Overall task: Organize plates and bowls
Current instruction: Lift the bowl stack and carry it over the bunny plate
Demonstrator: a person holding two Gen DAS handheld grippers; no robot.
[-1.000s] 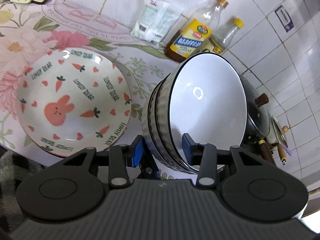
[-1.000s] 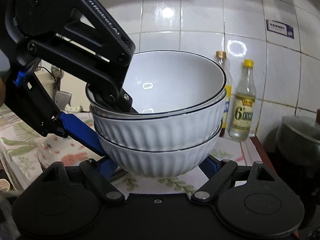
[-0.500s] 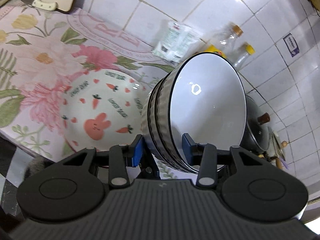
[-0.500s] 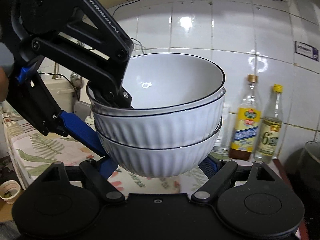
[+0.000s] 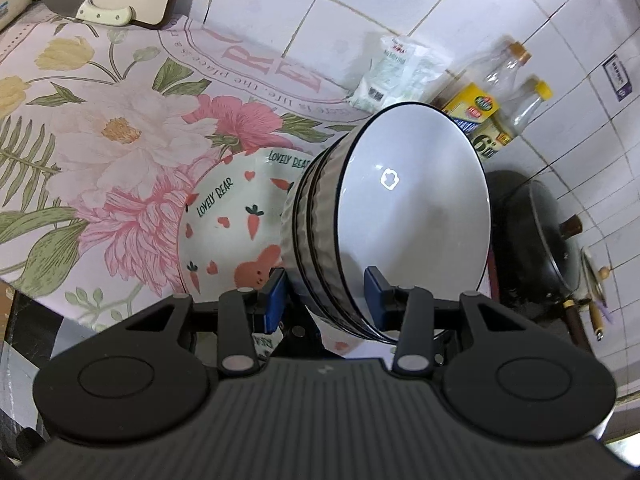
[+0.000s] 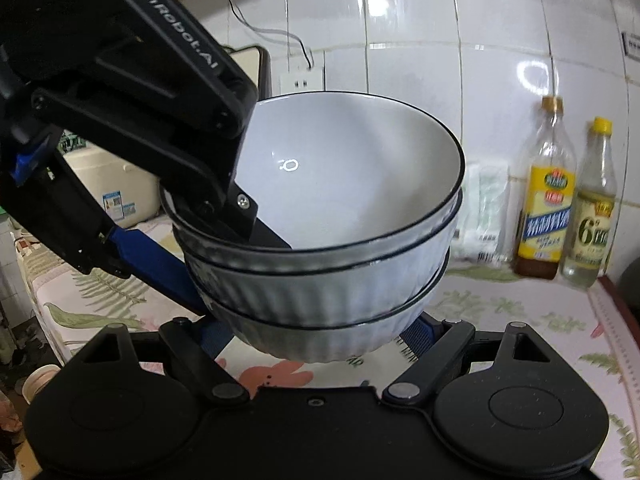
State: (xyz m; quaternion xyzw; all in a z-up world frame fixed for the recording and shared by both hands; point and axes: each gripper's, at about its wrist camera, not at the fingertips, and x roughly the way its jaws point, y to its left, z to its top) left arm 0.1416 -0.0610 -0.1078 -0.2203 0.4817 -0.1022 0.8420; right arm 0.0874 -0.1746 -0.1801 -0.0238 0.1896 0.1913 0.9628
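Gripping the bowl stack (image 5: pixel 384 220) by its rim, the left gripper (image 5: pixel 326 300) is hanging at twelve o'clock of the rabbit plate (image 5: pixel 236 220); the right gripper (image 6: pixel 316 332) is probably open beneath.

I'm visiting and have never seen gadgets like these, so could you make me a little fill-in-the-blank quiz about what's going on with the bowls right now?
1. The stack of white ribbed bowls with black rims holds ____ bowls.
2. The left claw grips the stack by its ____.
3. Below the stack lies a round white plate printed with carrots, hearts and a pink ____.
4. By the tiled wall stand two clear bottles; the yellow-labelled oil bottle has a ____ cap.

Missing words: three; rim; rabbit; gold
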